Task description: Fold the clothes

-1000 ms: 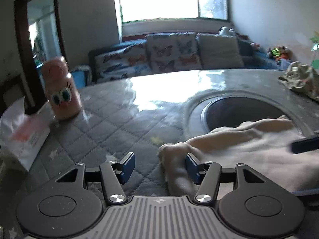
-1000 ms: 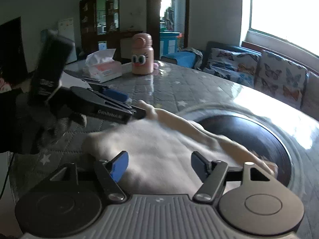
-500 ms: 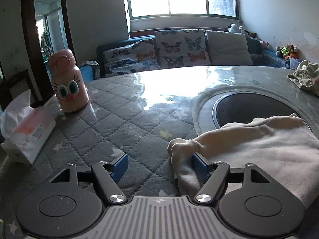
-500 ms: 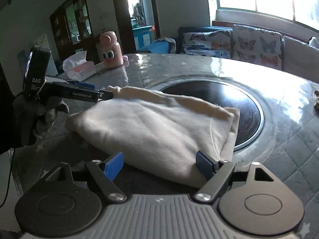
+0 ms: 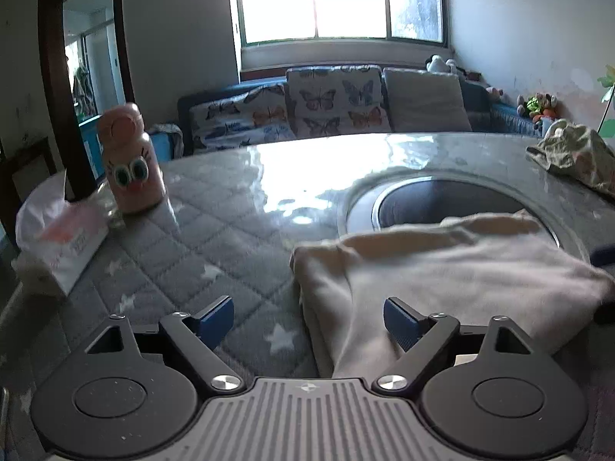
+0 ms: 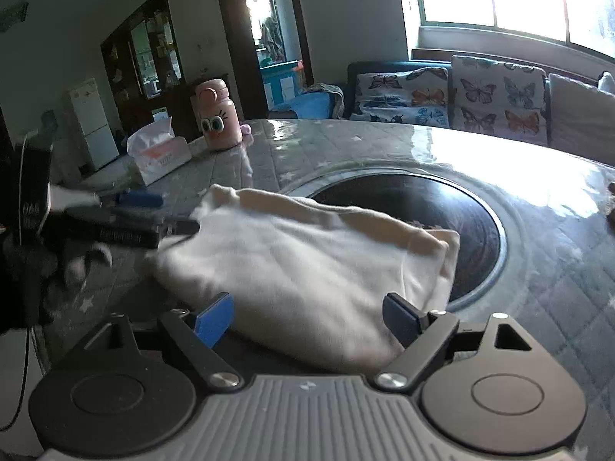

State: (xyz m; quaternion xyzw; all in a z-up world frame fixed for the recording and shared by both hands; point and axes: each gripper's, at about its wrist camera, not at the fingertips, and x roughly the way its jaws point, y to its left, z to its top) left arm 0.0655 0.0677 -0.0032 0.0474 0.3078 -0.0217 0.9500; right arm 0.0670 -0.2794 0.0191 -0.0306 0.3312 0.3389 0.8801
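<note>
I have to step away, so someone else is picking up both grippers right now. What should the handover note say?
Left hand-held gripper: open, holding nothing, low at the left end of the cream garment.
Right hand-held gripper: open, empty, at the garment's near edge.
Garment: lies folded into a compact rectangle on the quilted table, partly over the dark round inset.
A second, crumpled greenish garment sits at the far right of the table, unfolded.
Done: the cream piece looks folded, possibly needing a last tidy.
Left: likely fold the greenish one.
Clear of the work: pink bottle, tissue box.
</note>
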